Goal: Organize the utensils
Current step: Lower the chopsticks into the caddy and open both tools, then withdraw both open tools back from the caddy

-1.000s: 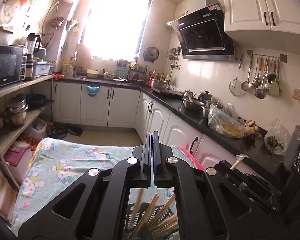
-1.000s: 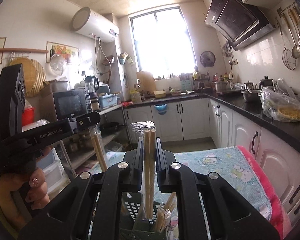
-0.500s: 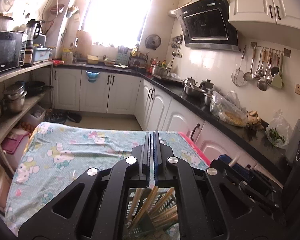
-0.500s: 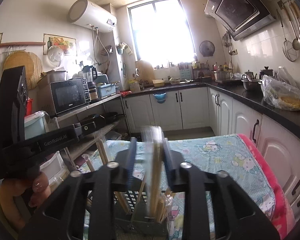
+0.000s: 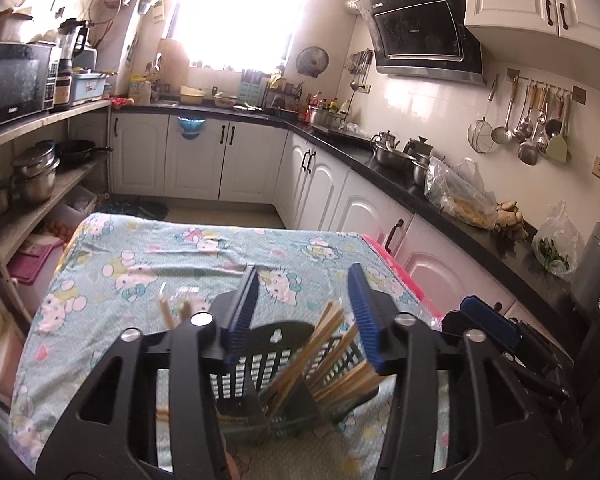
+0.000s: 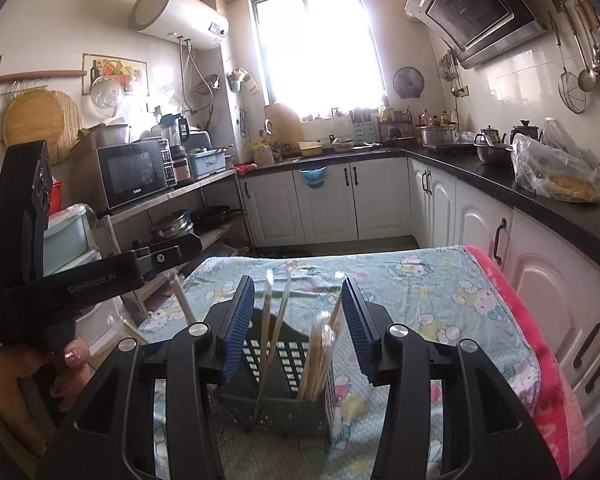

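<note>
In the left wrist view, the left gripper (image 5: 304, 312) hangs over a dark slatted utensil basket (image 5: 276, 344) on the cartoon-print tablecloth (image 5: 148, 264); its jaws are opening, nothing pressed between the blue pads, and wooden chopsticks (image 5: 320, 356) lean in the basket's right compartment. In the right wrist view, the right gripper (image 6: 298, 320) is also opening, pads clear of the wrapped chopsticks (image 6: 318, 356) standing in the basket (image 6: 284, 360) below, with the person's hand (image 6: 60, 372) at left.
</note>
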### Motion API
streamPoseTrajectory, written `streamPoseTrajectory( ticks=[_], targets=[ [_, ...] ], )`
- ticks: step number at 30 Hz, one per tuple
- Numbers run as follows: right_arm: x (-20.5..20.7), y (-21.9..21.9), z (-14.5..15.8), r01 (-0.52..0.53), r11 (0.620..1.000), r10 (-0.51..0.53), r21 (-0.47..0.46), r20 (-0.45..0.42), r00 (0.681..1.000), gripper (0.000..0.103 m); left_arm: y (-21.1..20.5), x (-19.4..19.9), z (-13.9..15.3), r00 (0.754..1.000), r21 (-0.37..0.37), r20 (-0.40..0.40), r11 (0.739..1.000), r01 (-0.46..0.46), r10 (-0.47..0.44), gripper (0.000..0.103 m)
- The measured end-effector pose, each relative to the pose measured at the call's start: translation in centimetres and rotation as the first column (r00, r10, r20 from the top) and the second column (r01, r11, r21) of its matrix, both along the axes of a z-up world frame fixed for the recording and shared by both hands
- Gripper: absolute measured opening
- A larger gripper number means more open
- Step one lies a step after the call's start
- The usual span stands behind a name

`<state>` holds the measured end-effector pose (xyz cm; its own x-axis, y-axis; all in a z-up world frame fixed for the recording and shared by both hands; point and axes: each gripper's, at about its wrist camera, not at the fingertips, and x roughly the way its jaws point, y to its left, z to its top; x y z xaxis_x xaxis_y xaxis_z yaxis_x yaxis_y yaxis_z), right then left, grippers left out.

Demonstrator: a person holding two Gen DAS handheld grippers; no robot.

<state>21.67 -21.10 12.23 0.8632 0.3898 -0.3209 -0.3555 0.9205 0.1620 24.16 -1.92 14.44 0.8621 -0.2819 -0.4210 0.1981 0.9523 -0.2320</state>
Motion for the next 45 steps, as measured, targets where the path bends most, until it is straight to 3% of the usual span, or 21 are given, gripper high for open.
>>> streamPoseTrajectory(
  ticks=[7,15,29,45],
  targets=[
    [-2.1,-0.6,-0.5,0.004,1.0,-0.004,-0.01,-0.001,1.0,0.051,0.3,-2.3,-0.4,1.0,-0.001,-0.008,1.0,0.001,-0.001,0.066],
    [-4.4,-1.2,-1.2,0.018,0.999,-0.018,-0.031,0.002,1.0,0.067,0.5,-5.6,-1.7,1.0,0.012,-0.004,1.0,-0.008,0.008,0.092],
    [-8.4,-0.5,-2.0,0.004,0.997,-0.002,-0.083,0.028,1.0,0.089,1.3,-10.9,-3.5,0.998,0.003,0.009,0.998,-0.057,0.057,0.092],
    [-10.8,0.9,-7.2,-0.038,0.988,0.03,-0.147,-0.054,0.998,0.094,2.1,-14.6,-8.6,0.994,0.056,-0.055,0.995,-0.087,0.091,0.092]
  ],
)
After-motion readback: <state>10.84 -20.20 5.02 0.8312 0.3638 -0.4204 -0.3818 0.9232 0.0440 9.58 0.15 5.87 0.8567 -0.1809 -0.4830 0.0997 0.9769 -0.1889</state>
